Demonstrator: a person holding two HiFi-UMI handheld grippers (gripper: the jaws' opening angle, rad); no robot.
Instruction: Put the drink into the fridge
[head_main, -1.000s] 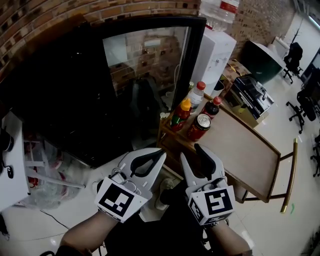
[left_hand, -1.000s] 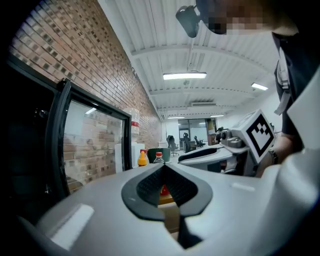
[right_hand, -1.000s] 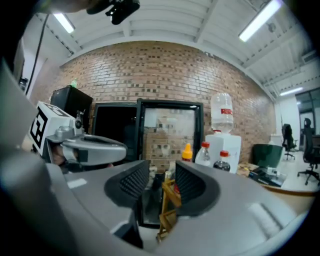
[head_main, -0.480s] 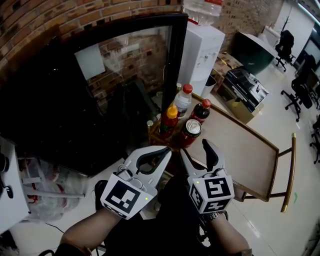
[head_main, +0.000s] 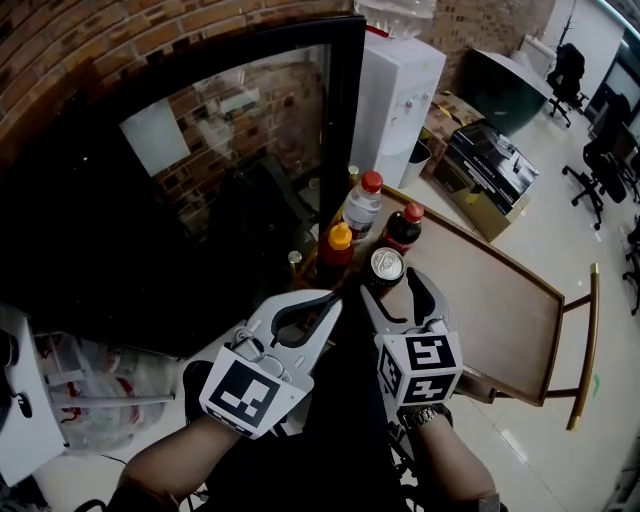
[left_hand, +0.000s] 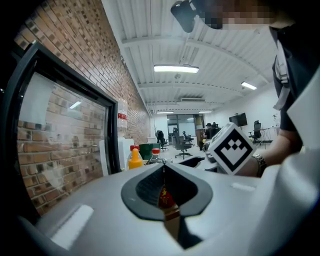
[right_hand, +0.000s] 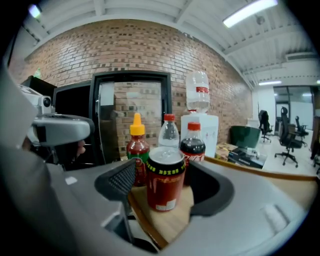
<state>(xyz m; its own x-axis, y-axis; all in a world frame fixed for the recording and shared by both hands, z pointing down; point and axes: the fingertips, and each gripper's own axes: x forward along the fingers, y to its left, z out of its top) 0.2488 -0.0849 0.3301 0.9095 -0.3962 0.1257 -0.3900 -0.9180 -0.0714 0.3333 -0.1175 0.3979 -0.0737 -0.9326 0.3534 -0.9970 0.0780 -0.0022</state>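
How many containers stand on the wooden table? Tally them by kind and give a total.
Can: 1
Clear bottle: 1
Cola bottle: 1
Yellow-capped bottle: 1
Total: 4

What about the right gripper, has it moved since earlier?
Yes. The right gripper moved forward to the red can on the wooden table; its jaws have just been opening and flank it.

Left gripper (head_main: 327, 303), right gripper (head_main: 391, 291): pale grey moulded shells, black ridged pads. White cube with black square marker on each. Metal-link watch (head_main: 421, 418) on right wrist.
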